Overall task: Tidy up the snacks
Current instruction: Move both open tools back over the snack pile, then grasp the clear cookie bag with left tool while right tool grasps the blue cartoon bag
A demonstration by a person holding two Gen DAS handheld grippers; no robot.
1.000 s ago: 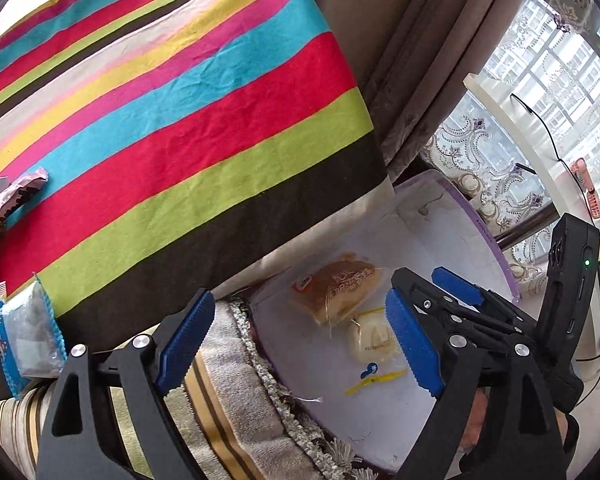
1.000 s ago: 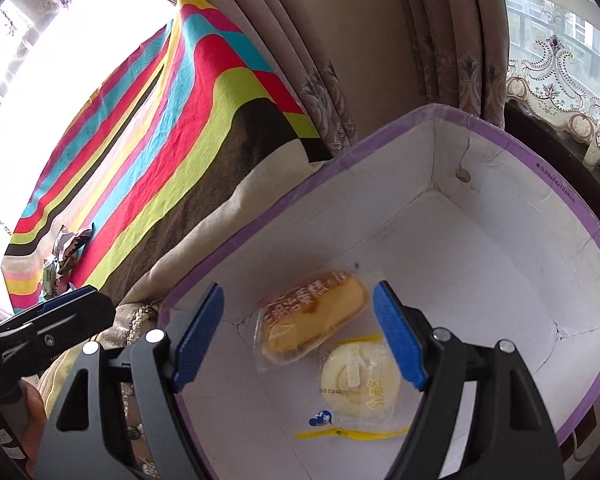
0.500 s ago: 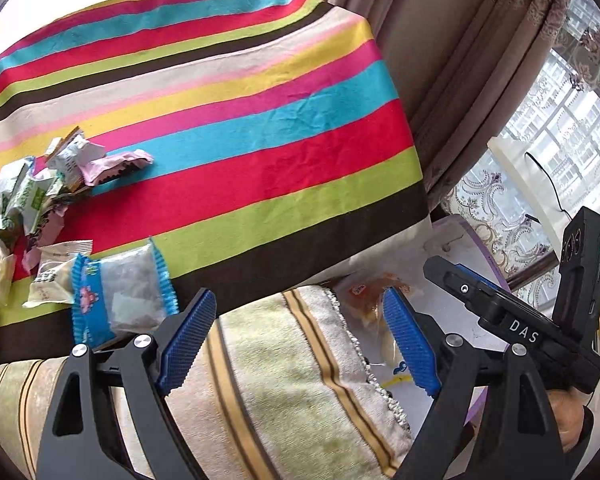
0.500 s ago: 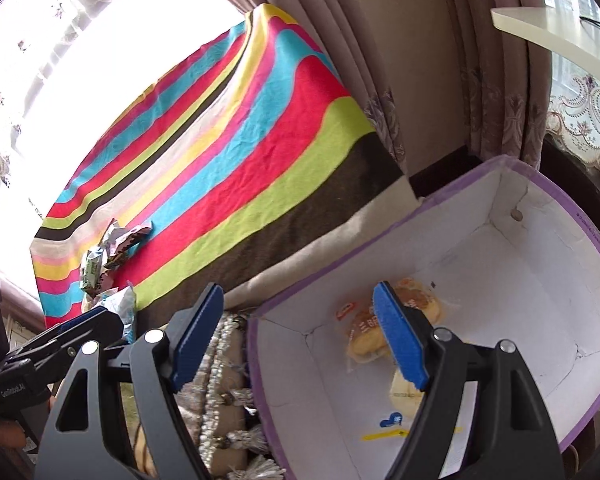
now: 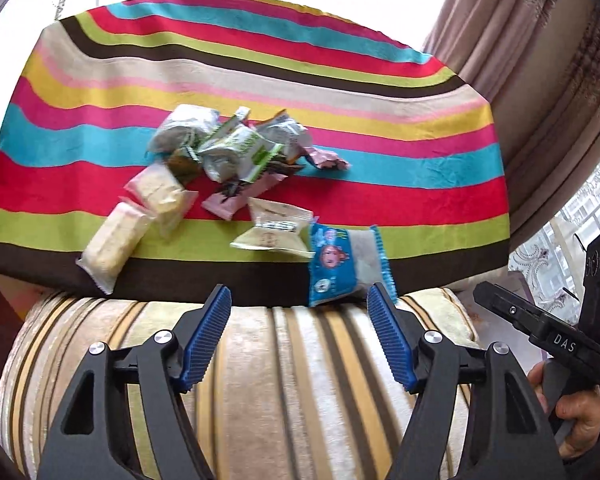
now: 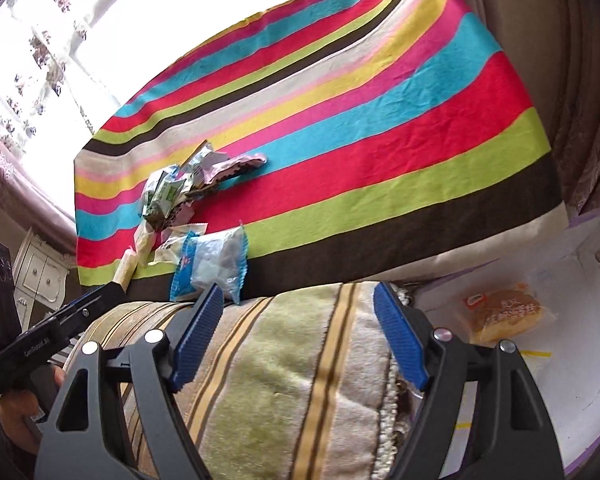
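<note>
A heap of wrapped snacks [image 5: 228, 152] lies on the striped tablecloth [image 5: 380, 128]. A blue-edged clear packet [image 5: 340, 264] lies at the cloth's near edge, just beyond my left gripper [image 5: 300, 340], which is open and empty over a striped cushion [image 5: 284, 392]. My right gripper [image 6: 296, 336] is open and empty over the same cushion [image 6: 284, 380], with the blue packet [image 6: 212, 264] beyond its left finger. A white box with a purple rim [image 6: 580, 256] at the right holds a wrapped bun [image 6: 504, 312].
Two pale cake packets [image 5: 140, 216] lie at the heap's left. Curtains [image 5: 540, 80] hang at the right of the table. A white cabinet [image 6: 40, 276] stands at the far left. The other handheld gripper [image 5: 560, 344] shows at the right edge of the left wrist view.
Both grippers have swung left, away from the box and toward the table. The snack heap has come into full view and the box has slid to the right edge.
</note>
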